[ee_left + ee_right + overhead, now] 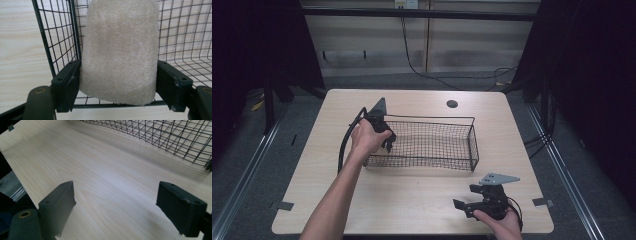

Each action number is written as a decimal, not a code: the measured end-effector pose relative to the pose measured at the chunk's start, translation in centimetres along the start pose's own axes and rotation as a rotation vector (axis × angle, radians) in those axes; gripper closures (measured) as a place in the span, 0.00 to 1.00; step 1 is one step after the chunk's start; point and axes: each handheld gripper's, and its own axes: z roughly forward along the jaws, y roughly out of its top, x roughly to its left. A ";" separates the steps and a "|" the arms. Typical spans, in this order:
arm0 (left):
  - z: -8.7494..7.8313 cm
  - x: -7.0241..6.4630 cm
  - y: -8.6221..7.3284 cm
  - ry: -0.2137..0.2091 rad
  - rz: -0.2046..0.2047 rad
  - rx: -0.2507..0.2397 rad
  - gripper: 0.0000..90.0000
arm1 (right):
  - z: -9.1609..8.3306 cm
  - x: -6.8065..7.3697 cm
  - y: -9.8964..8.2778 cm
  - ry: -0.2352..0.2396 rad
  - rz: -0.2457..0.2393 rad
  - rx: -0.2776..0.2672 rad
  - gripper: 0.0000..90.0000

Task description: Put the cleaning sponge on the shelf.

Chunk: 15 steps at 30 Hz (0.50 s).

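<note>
A beige, rough-textured sponge pad (120, 50) stands upright between the jaws of my left gripper (118, 82), and both jaws press against its sides. The pad sits inside the left end of a black wire basket (57, 37), close to its side wall. From the high view, my left gripper (387, 142) points down into the basket (472, 135) at that left end, with a hand wrapped around it. My right gripper (466, 197) is held low over the table near the front right. Its jaws are wide apart, with bare wood between them in the right gripper view (116, 202).
The light wooden table (412, 200) has a round black cable hole (452, 104) behind the basket. The basket's front wall (162, 135) lies ahead of the right gripper. Dark curtains and floor rails flank the table.
</note>
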 end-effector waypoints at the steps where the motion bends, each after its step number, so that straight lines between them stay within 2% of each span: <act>1: 0.1 0.0 0.0 0.009 0.004 0.004 0.29 | 0.0 0.0 0.0 0.001 -0.001 -0.001 0.16; 3: 0.2 0.0 0.0 0.000 -0.005 0.007 0.29 | 0.0 0.0 0.0 0.001 -0.001 -0.001 0.16; 4: 0.3 -0.1 0.0 0.012 -0.003 0.003 0.29 | 0.0 0.0 0.0 0.002 0.002 -0.001 0.16; 10: 0.6 -0.1 0.1 0.011 -0.012 0.004 0.29 | 0.0 0.0 0.0 0.001 0.001 -0.001 0.16; 15: 1.0 -0.1 0.2 0.034 -0.025 0.005 0.29 | 0.0 0.0 0.0 0.002 0.001 -0.002 0.16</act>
